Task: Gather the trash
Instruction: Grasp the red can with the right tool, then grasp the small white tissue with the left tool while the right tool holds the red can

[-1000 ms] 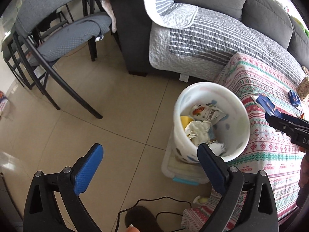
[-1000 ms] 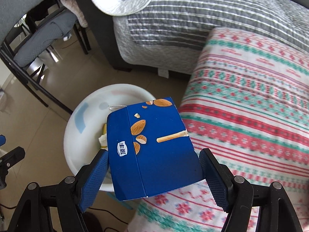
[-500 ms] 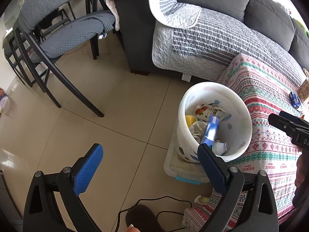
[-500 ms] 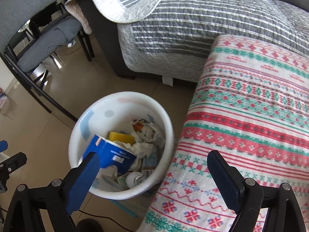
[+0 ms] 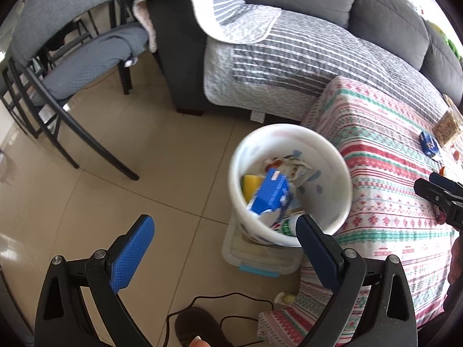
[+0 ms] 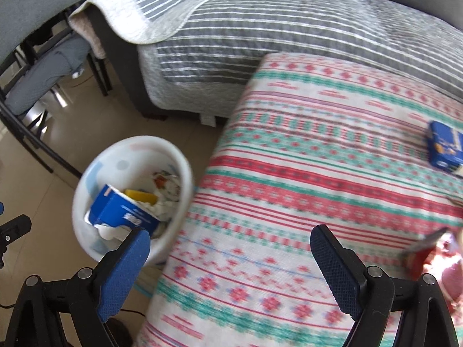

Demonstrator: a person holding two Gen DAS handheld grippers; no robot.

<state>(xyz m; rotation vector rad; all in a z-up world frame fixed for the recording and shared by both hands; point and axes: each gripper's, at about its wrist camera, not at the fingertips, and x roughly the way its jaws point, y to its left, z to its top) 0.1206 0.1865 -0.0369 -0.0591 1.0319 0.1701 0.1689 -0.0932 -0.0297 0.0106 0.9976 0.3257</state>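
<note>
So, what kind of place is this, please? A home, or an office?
Most likely a home living room. A grey sofa with a striped quilt stands beside a low table under a patterned cloth, and a white trash bin sits on the tiled floor.

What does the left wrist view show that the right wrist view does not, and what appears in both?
Only the left wrist view shows the clear plastic box under the bin, a small scrap on the floor by the cloth edge, and the open left gripper. Only the right wrist view shows a red wrapper at its right edge and the open right gripper. Both show the white bin holding a blue carton, the patterned tablecloth and a small blue box on it.
</note>
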